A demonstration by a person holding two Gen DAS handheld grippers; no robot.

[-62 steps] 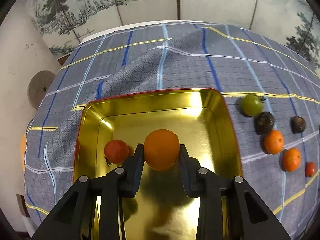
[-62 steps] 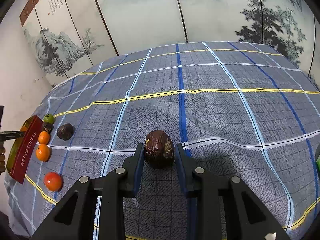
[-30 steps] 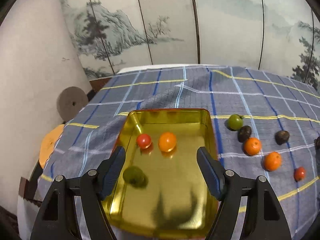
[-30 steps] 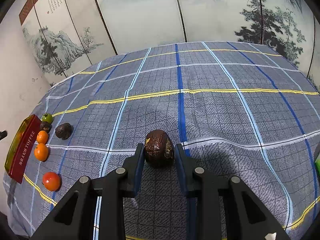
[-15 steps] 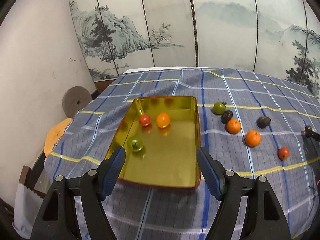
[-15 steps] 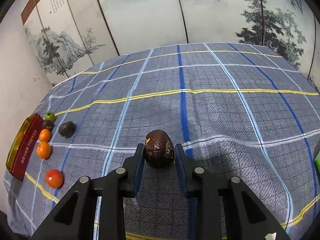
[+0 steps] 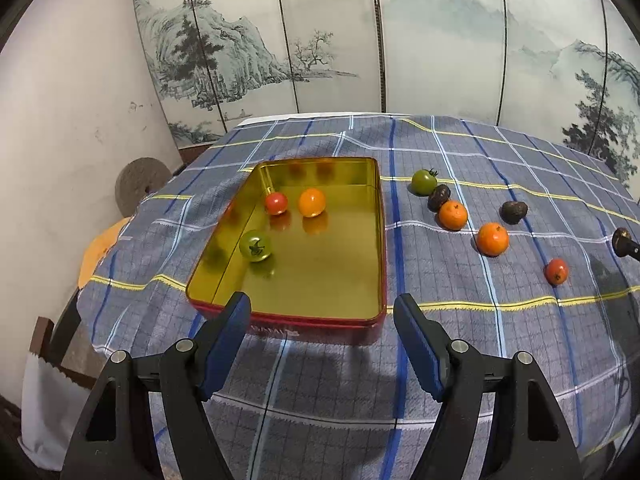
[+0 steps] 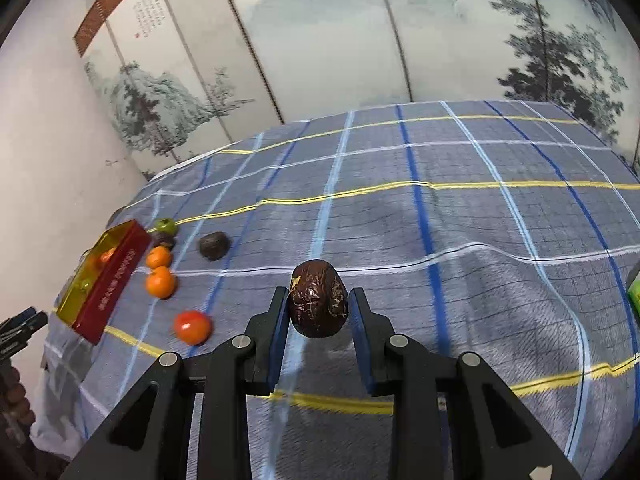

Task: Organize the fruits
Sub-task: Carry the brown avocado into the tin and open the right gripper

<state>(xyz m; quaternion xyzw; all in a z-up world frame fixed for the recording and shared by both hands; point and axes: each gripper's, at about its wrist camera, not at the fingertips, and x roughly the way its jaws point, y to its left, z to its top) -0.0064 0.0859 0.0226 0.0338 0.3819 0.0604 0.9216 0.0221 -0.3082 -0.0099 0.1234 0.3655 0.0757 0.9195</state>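
A gold tin (image 7: 360, 312) with red sides sits on the checked cloth. It holds a red tomato (image 7: 276, 203), an orange (image 7: 311, 202) and a green tomato (image 7: 255, 245). My left gripper (image 7: 322, 322) is open and empty, above the cloth just in front of the tin. On the cloth to the tin's right lie a green tomato (image 7: 424, 181), two dark fruits (image 7: 439, 197), two oranges (image 7: 492, 238) and a red tomato (image 7: 556, 271). My right gripper (image 8: 319, 308) is shut on a dark brown wrinkled fruit (image 8: 318, 298), held above the cloth. The tin (image 8: 114, 280) is at its far left.
A painted folding screen stands behind the table. A round grey stone (image 7: 138, 186) and an orange stool (image 7: 96, 252) are off the table's left edge. A green object (image 8: 634, 296) peeks in at the right edge of the right wrist view.
My left gripper let go of the orange into the tin, opened and drew back and up. My right gripper, still shut on the dark fruit, has lifted and swung toward the tin.
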